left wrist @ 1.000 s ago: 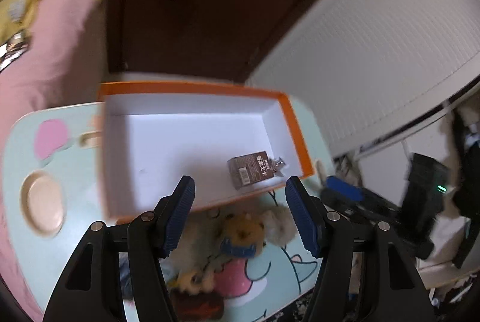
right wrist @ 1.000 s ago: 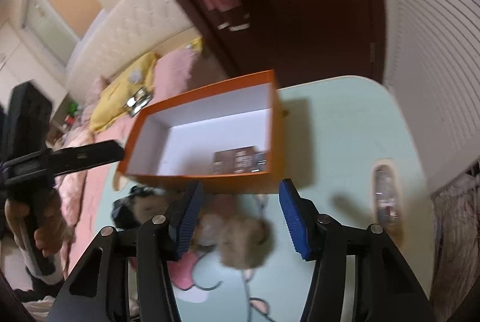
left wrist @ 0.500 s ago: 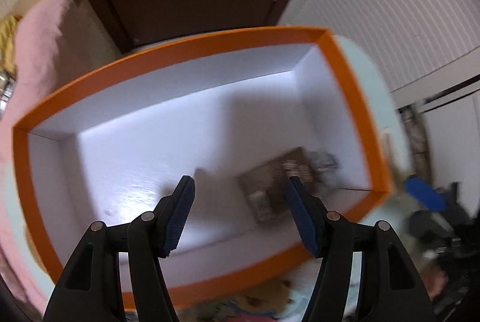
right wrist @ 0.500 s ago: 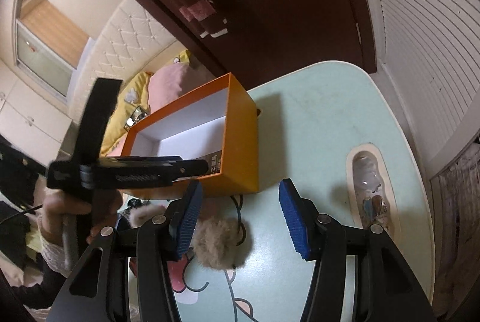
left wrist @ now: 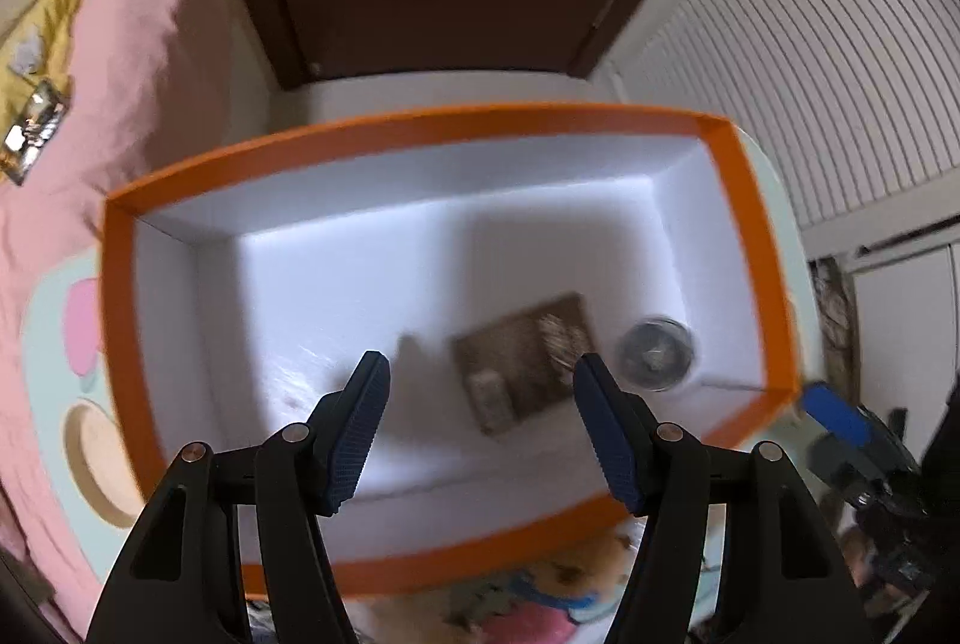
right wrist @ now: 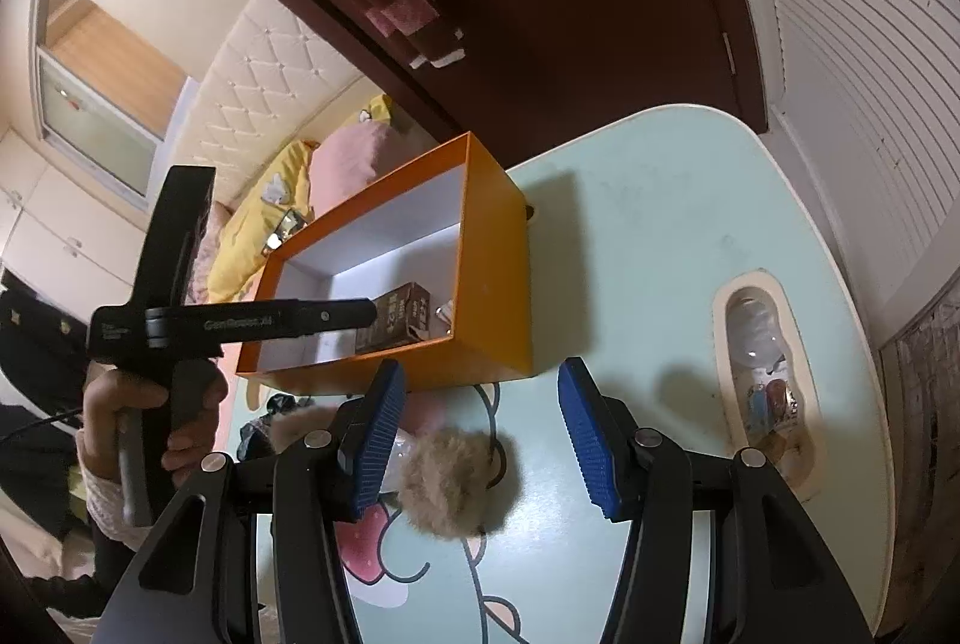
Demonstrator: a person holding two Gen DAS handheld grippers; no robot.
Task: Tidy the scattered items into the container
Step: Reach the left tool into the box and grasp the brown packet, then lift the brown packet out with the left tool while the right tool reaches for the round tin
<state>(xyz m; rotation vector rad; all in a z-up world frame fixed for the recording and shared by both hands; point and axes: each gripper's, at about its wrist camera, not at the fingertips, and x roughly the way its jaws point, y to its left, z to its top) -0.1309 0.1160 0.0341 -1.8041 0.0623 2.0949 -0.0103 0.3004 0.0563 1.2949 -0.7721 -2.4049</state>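
Left tongs (left wrist: 480, 428) stand apart with nothing between the pads, hanging over the orange box (left wrist: 750, 248) and pointing steeply down into it. On the box's white floor lie a brown packet (left wrist: 528, 356) and, near the right wall, a small round metal thing (left wrist: 657, 353), blurred. A second ago you saw the whole box from further back; now it fills the left wrist view. A plush toy (left wrist: 576, 566) lies outside its near wall.

Right tongs (right wrist: 480, 440) are apart too, gripping nothing, above a fluffy beige pom-pom (right wrist: 447, 485) on the mint counter (right wrist: 660, 224). Your left hand (right wrist: 129, 422) holds the other tool over the box, which a second ago sat closer.
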